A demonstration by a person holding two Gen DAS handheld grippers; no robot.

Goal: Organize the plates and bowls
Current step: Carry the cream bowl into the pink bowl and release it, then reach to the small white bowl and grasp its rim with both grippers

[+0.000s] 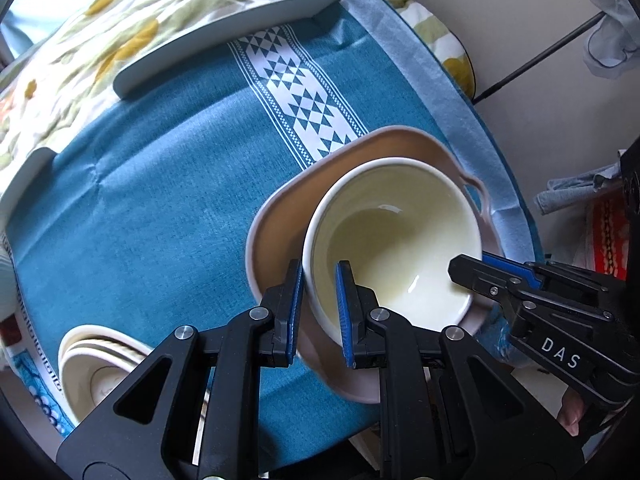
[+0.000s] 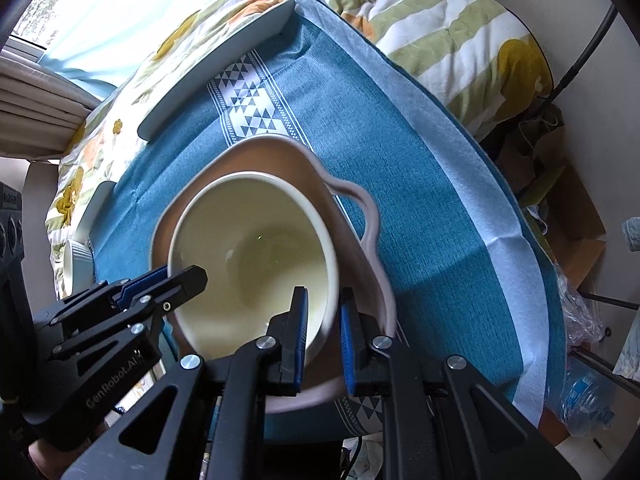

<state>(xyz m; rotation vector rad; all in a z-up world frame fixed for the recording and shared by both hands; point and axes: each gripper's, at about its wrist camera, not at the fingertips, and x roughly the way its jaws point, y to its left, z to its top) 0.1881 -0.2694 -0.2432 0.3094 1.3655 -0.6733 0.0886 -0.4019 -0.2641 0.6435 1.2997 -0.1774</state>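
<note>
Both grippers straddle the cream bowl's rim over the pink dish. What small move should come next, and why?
Probably ease the glossy cream ceramic bowl down flat into the pink handled dish. It sits tilted inside it, its rim between the fingers of the left gripper and right gripper, so it looks not yet nested.

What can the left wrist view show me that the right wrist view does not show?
Only the left wrist view shows the stacked cream dishes at the tablecloth's near corner. Only the right wrist view shows a ribbed white cup and a plastic water bottle. Both show the cream bowl inside the pink handled dish, with the left gripper and right gripper straddling its rim.
</note>
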